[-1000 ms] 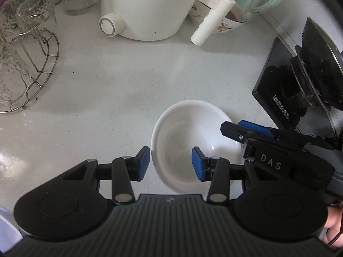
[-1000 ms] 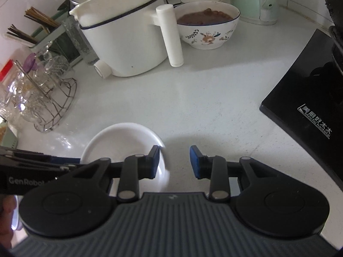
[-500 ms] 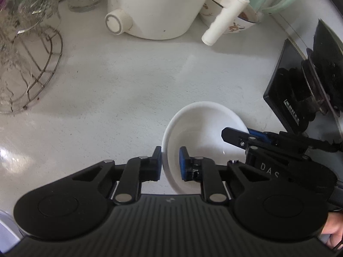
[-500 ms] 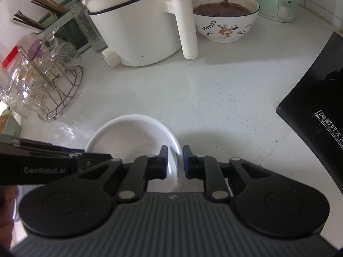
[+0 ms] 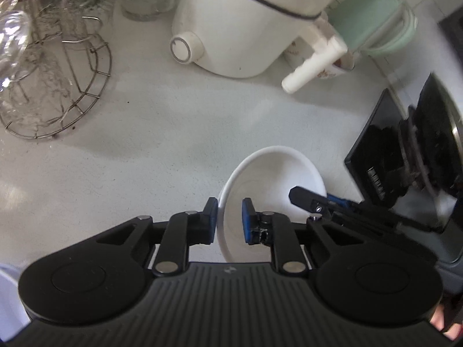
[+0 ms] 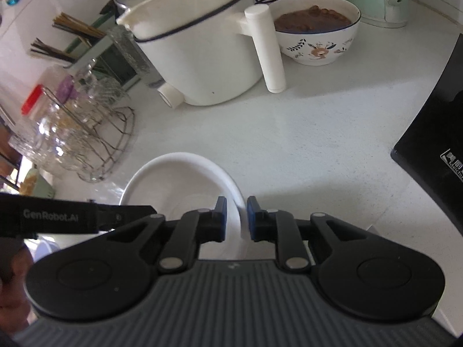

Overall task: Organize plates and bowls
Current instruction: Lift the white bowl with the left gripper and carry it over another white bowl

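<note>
We're gripping the white bowl [image 5: 269, 179] from both sides: left gripper [image 5: 229, 219] and right gripper [image 6: 236, 218] each pinching opposite rims, bowl tilting just above the counter [image 6: 303, 144]. We're judging placement as pending; no stack visible.

Bare counter [image 6: 303, 144] ahead — hemmed by wire rack [image 5: 72, 86], white appliance [image 6: 202, 52], black cooktop [image 6: 434, 133].

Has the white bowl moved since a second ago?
Yes. The white bowl now tilts, pinched at opposite rims by the left tool and right tool; against the wire rack it looks lifted.
</note>
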The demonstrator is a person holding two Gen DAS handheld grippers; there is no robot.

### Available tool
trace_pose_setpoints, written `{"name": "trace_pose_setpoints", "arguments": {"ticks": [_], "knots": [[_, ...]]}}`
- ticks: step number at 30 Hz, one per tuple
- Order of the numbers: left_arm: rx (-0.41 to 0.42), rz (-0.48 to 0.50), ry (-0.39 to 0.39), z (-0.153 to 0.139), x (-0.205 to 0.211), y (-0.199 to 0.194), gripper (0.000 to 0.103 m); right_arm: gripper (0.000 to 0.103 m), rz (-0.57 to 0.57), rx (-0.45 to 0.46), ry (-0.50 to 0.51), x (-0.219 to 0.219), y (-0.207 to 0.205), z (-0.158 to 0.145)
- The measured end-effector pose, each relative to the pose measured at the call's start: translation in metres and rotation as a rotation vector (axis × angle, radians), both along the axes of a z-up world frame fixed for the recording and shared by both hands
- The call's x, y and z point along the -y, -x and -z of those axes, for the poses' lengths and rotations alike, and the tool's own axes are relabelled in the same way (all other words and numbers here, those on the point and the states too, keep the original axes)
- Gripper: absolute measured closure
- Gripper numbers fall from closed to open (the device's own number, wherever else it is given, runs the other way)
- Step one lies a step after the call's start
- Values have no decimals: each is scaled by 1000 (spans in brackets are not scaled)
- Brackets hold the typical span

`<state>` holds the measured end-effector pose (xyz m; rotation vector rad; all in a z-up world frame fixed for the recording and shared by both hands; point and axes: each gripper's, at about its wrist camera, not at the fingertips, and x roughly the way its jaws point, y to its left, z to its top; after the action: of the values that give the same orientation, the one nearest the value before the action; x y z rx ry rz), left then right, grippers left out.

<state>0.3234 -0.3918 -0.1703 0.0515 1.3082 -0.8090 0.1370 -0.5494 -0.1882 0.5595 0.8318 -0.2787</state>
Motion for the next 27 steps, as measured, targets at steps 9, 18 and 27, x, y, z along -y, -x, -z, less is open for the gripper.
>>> {"name": "trace_pose_setpoints", "arguments": {"ticks": [9,18,27], "knots": [[15,-42,36,-35,-16,-1,84,84,-19,35,9,-12,5,-23],[74,-79,62,-65,-28,-6,83,84,-29,84,-48,-16,6,-41],[64,-140,74,-77,-60,-13,83,84,-71,119,-93,-35,2,-54]]}}
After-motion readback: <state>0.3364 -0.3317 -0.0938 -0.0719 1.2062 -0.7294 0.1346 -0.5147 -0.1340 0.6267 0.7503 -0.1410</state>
